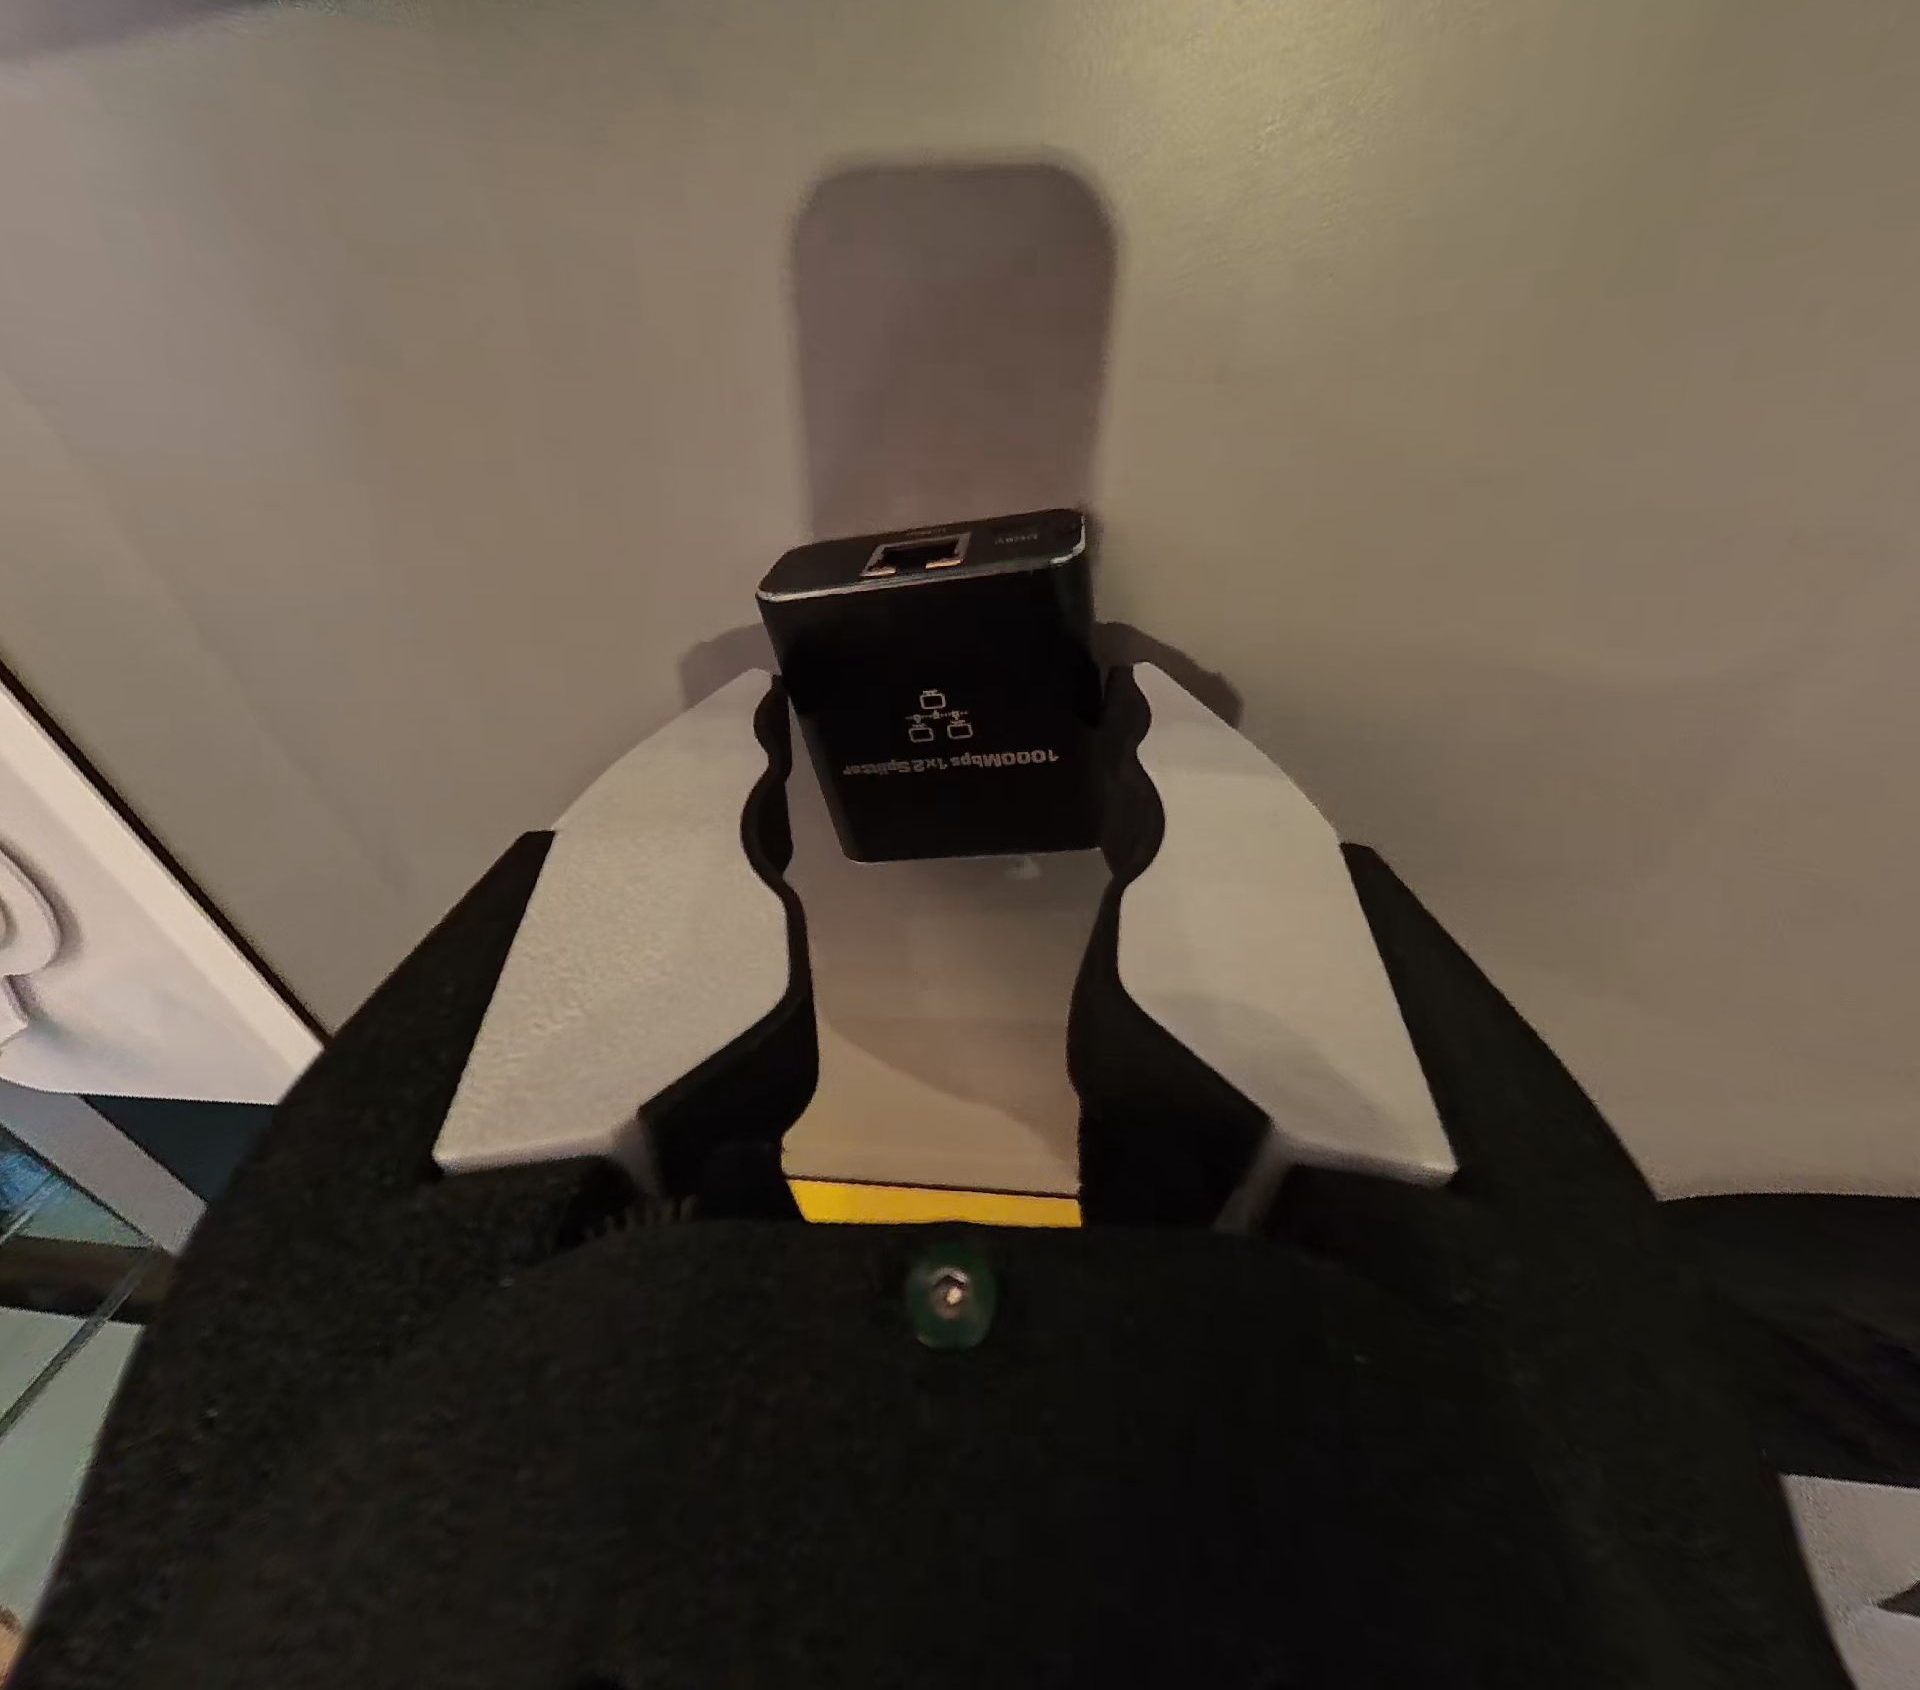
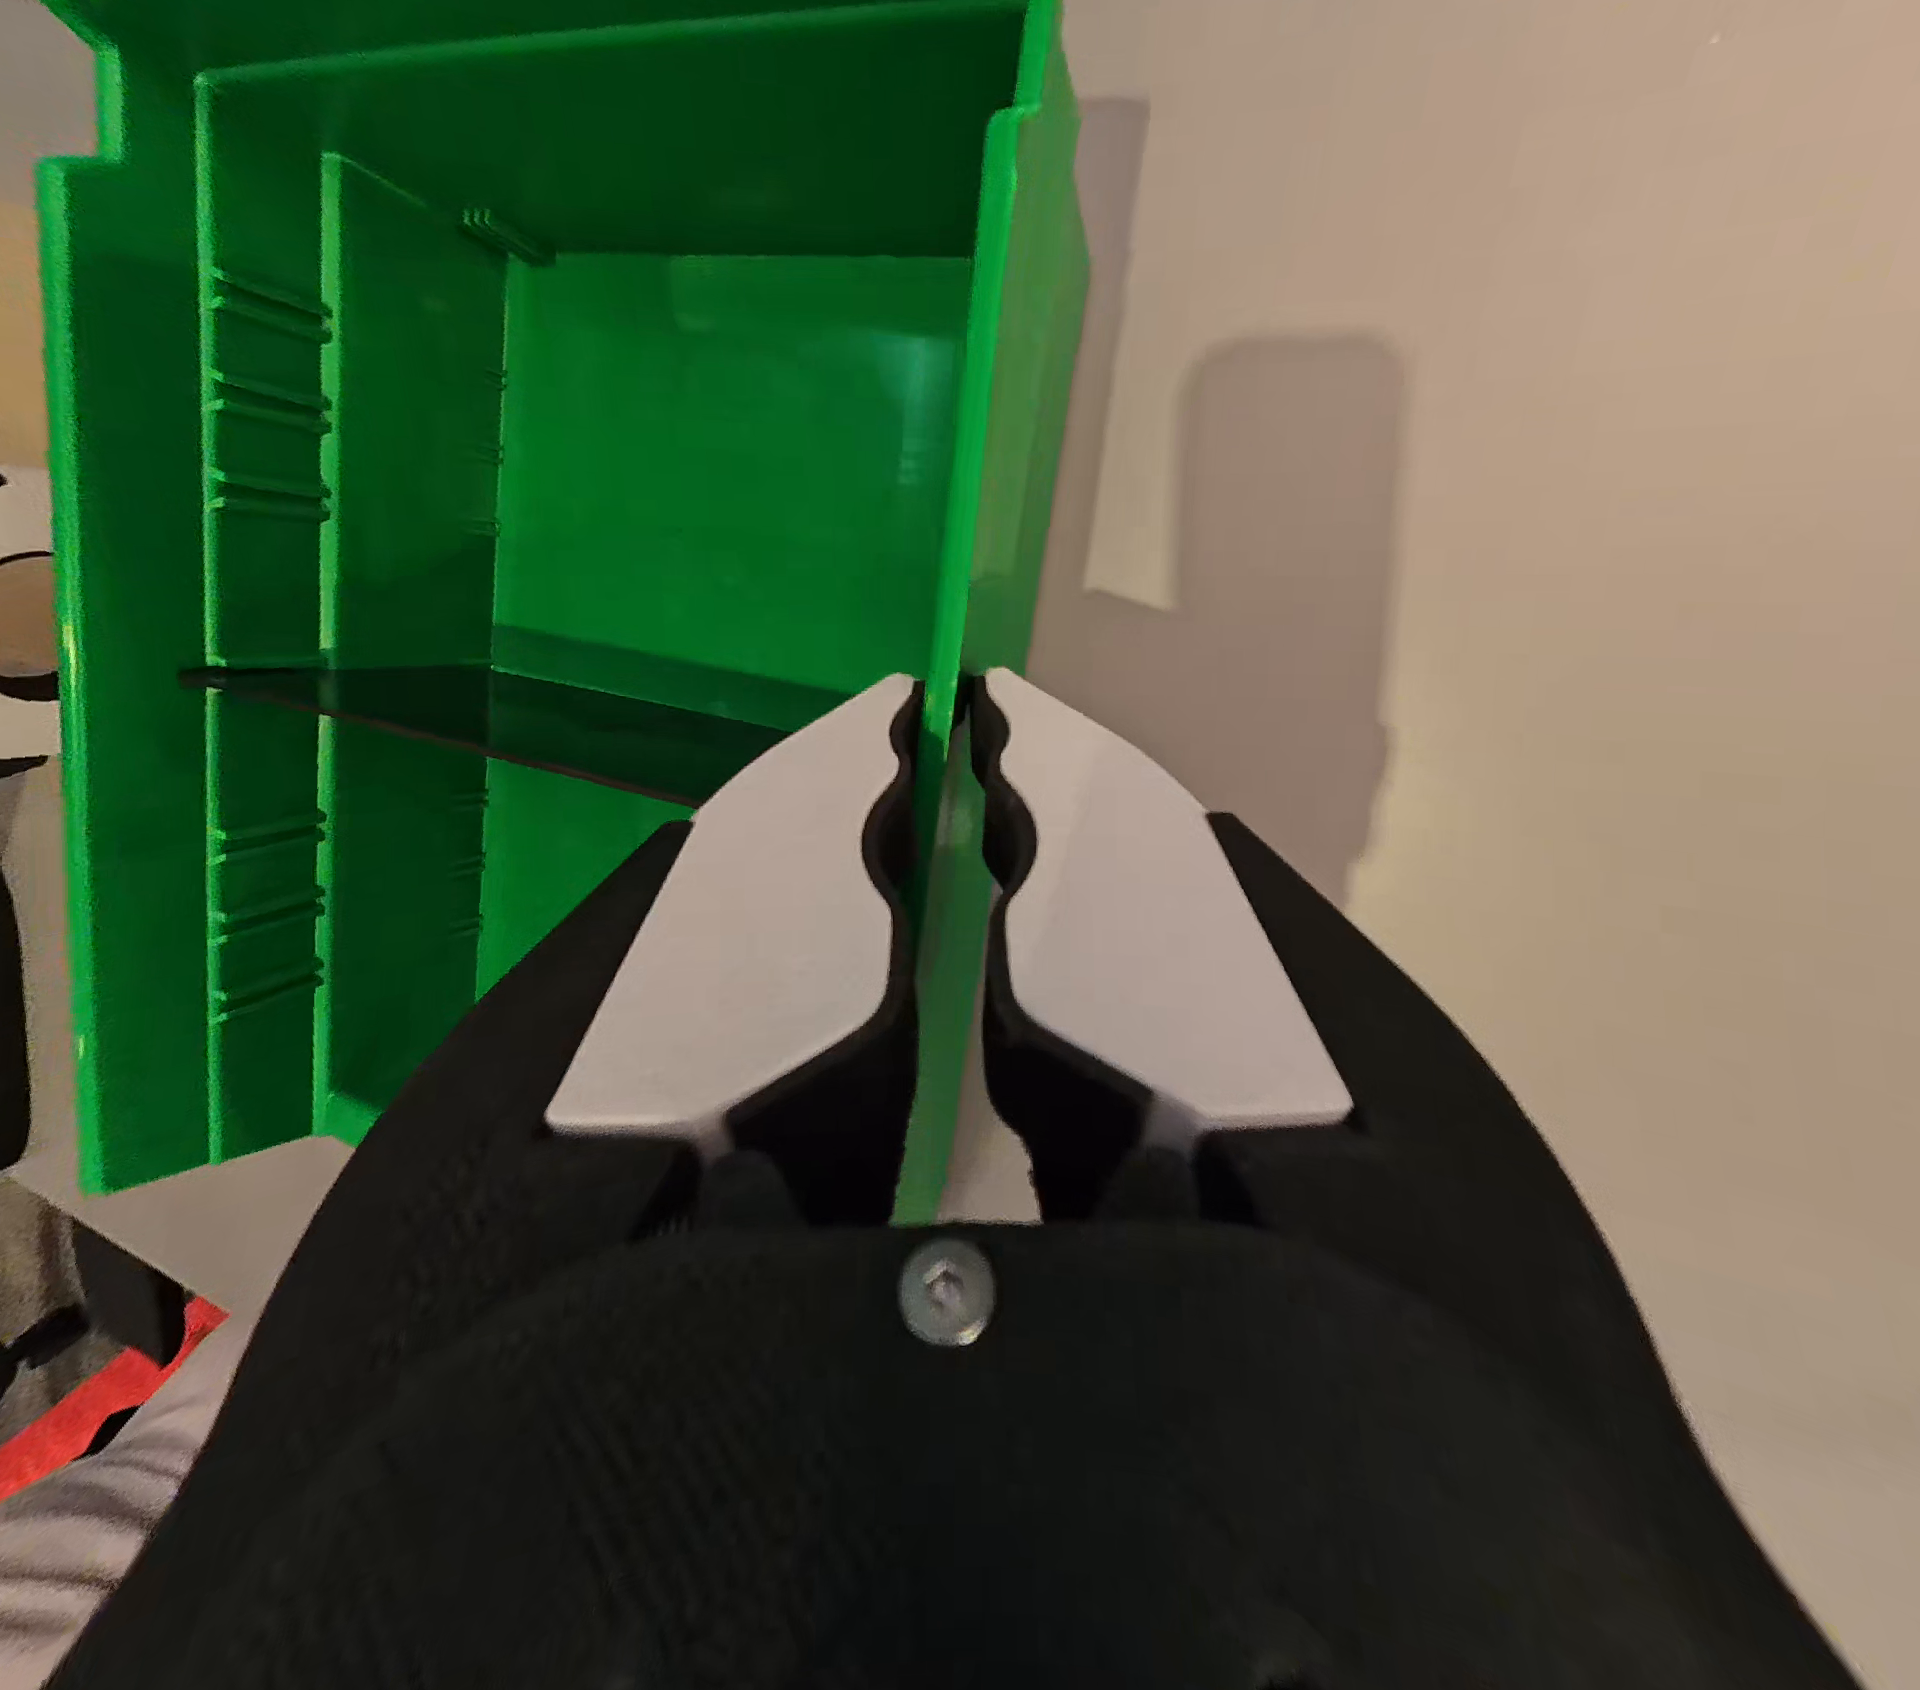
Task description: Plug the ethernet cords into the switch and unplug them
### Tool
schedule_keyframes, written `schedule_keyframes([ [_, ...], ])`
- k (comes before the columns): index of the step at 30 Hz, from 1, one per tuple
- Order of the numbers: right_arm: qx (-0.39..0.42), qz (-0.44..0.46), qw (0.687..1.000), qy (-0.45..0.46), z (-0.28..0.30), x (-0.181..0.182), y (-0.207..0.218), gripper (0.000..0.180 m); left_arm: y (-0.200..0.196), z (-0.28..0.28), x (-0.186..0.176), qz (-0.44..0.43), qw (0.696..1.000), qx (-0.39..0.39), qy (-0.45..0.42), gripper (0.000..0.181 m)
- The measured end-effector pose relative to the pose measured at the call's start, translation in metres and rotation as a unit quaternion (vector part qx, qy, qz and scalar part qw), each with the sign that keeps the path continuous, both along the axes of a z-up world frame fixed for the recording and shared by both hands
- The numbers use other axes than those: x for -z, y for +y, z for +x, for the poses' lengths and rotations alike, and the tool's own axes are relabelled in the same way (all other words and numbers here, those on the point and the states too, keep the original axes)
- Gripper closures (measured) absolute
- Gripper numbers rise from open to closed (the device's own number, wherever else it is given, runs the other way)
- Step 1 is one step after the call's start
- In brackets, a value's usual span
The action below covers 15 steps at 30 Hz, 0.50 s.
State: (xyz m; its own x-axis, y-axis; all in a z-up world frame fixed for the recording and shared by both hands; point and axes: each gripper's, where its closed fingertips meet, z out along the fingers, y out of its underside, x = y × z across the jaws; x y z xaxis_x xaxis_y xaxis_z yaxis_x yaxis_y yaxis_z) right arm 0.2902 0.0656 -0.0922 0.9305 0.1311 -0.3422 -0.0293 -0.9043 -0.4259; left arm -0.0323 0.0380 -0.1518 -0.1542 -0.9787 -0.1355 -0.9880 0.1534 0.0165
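Left wrist view first: the left gripper (image 1: 940, 710) is closed round the switch (image 1: 935, 695), a small black box pinched by its two long sides, and it is up off any surface with only a pale wall (image 1: 416, 290) behind. Its long axis runs straight ahead along the fingers, so the far end face points away from the camera, and that face carries an open port (image 1: 914, 557) with nothing in it. No ethernet cord shows anywhere here.

Over to the right wrist view: the right gripper (image 2: 948, 690) is nearly shut, clamped on the thin right-hand wall of a green plastic bin (image 2: 623, 445). The bin is tipped so its open inside faces the camera, a dark divider (image 2: 468, 705) crossing it, and every compartment visible looks bare.

My read: plugging has not begun. The switch's port faces forward and away, so a cord must come in from the far side, along that same axis. The right gripper is occupied and must let go first.
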Motion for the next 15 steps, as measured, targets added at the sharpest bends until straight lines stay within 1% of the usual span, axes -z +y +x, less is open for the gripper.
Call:
schedule_keyframes([
  [6, 0.005, 0.0, 1.0, -0.003, 0.004, -0.001, -0.001, 0.171, -0.001, 0.0, 0.0, 0.003, 1.0, 0.002, -0.015, 0.121],
  [9, -0.002, 0.022, 1.0, -0.006, 0.004, -0.012, 0.001, 0.157, -0.002, 0.003, -0.016, -0.004, 0.998, -0.013, -0.057, 0.119],
  [11, -0.006, 0.067, 0.998, -0.011, 0.004, -0.03, 0.006, 0.154, -0.005, 0.007, -0.046, -0.021, 0.992, -0.042, -0.117, 0.122],
  [12, -0.005, 0.093, 0.996, -0.017, 0.006, -0.041, 0.007, 0.153, -0.006, 0.01, -0.069, -0.028, 0.984, -0.056, -0.166, 0.128],
  [15, -0.019, 0.207, 0.977, -0.039, 0.003, -0.086, 0.014, 0.147, -0.004, 0.001, -0.148, -0.011, 0.946, -0.086, -0.311, 0.13],
])
